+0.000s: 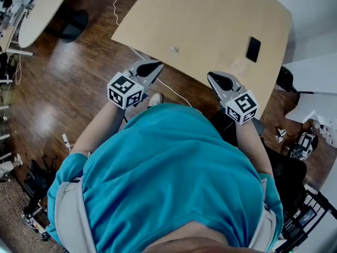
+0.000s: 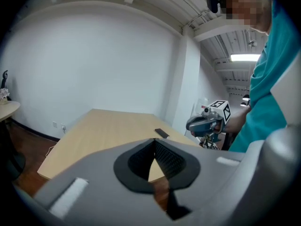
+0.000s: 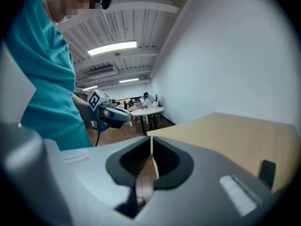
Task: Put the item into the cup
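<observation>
Left grey gripper [image 1: 156,66] and right grey gripper [image 1: 211,76] hover at the pale wooden table's [image 1: 210,20] near edge, jaws closed and empty, apparently poised to begin.

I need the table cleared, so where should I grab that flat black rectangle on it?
Probably pinch the black rectangle across its narrow width, coming straight down from above: it lies flat on the table, so only its long edges offer grip.

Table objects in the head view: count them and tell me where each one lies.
2. A small pale item lies close to the table's near edge; a flat black object lies toward its right edge. The table's far end is cut off, so more may be hidden.
</observation>
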A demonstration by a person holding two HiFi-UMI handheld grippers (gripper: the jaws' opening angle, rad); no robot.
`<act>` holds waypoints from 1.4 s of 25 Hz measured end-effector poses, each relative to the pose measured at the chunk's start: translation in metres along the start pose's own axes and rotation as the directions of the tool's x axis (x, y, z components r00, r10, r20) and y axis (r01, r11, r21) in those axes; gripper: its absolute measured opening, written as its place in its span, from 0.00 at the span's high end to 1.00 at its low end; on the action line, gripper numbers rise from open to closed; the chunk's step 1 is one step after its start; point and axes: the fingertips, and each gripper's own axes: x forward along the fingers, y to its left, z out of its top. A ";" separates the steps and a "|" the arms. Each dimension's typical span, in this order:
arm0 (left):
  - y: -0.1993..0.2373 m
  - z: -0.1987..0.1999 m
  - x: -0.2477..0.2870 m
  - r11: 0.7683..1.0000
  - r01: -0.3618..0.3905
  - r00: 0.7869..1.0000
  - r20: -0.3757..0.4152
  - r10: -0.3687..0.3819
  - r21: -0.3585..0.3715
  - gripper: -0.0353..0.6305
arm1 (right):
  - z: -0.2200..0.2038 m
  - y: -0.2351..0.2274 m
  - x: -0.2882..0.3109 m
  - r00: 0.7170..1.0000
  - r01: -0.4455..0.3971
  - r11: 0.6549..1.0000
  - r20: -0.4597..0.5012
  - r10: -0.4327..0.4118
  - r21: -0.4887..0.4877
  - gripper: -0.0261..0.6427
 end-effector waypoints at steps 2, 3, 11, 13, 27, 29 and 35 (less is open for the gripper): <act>0.020 -0.004 0.004 1.000 -0.001 1.000 -0.009 0.001 -0.010 0.94 | 0.001 -0.007 0.024 0.999 -0.021 1.000 -0.025 0.021 0.001 0.92; 0.029 -0.007 0.006 1.000 0.001 1.000 -0.017 -0.001 -0.011 0.94 | 0.000 -0.010 0.037 0.999 -0.029 1.000 -0.042 0.029 0.003 0.92; 0.090 -0.046 0.020 0.999 0.026 0.994 -0.108 -0.029 -0.028 0.94 | -0.042 -0.039 0.149 0.965 -0.073 0.995 -0.255 0.053 -0.071 0.88; 0.098 -0.056 0.022 0.999 0.026 0.991 -0.132 -0.029 -0.025 0.94 | -0.060 -0.049 0.173 0.947 -0.092 0.991 -0.316 0.058 -0.094 0.86; 0.133 -0.100 0.017 0.995 -0.016 0.978 -0.208 -0.005 -0.101 0.94 | -0.153 -0.064 0.246 0.802 -0.145 0.958 -0.596 -0.031 -0.246 0.80; 0.135 -0.103 0.015 0.994 -0.021 0.977 -0.213 -0.002 -0.107 0.94 | -0.155 -0.067 0.249 0.796 -0.136 0.955 -0.603 -0.054 -0.265 0.80; 0.135 -0.102 0.010 0.995 -0.015 0.976 -0.216 -0.007 -0.101 0.94 | -0.154 -0.068 0.251 0.803 -0.101 0.951 -0.589 -0.096 -0.292 0.94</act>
